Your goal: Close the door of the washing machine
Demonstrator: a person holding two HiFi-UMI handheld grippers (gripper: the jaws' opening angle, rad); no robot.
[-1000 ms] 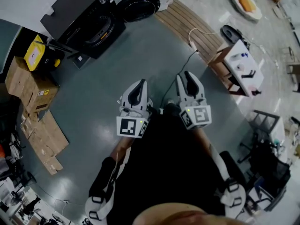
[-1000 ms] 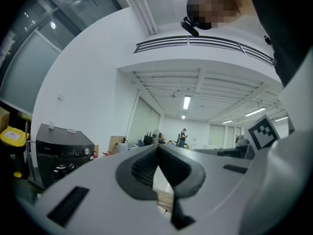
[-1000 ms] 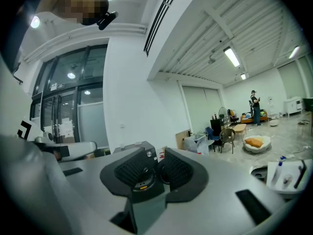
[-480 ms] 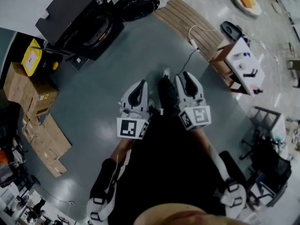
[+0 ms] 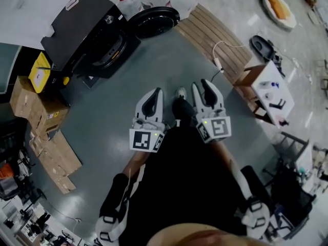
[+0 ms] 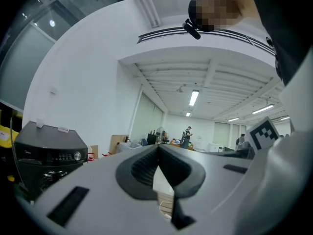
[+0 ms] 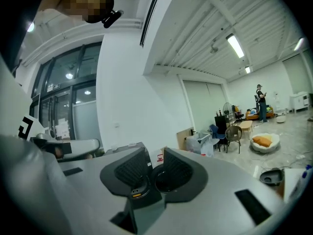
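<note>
The black washing machine [image 5: 84,32] stands at the far left on the grey floor. Its round door [image 5: 154,22] is swung open to its right. Both grippers hang well short of it, at waist height over the floor. The left gripper [image 5: 152,100] has its pads meeting at the tips and holds nothing. The right gripper [image 5: 204,88] is slightly open and empty. The left gripper view has the washing machine [image 6: 49,155] at its left edge. In the right gripper view the round door [image 7: 164,180] shows through the gap between the jaws.
Cardboard boxes [image 5: 38,104] and a yellow container [image 5: 40,72] sit left of the machine. A wooden pallet [image 5: 215,32] with a white cable [image 5: 220,55] lies to its right. A small white table [image 5: 269,88] stands further right. My shoe [image 5: 180,106] is between the grippers.
The head view has shifted, so the washing machine and open door sit a little lower in frame. A foot has stepped forward between the grippers. Both grippers keep their pose.
</note>
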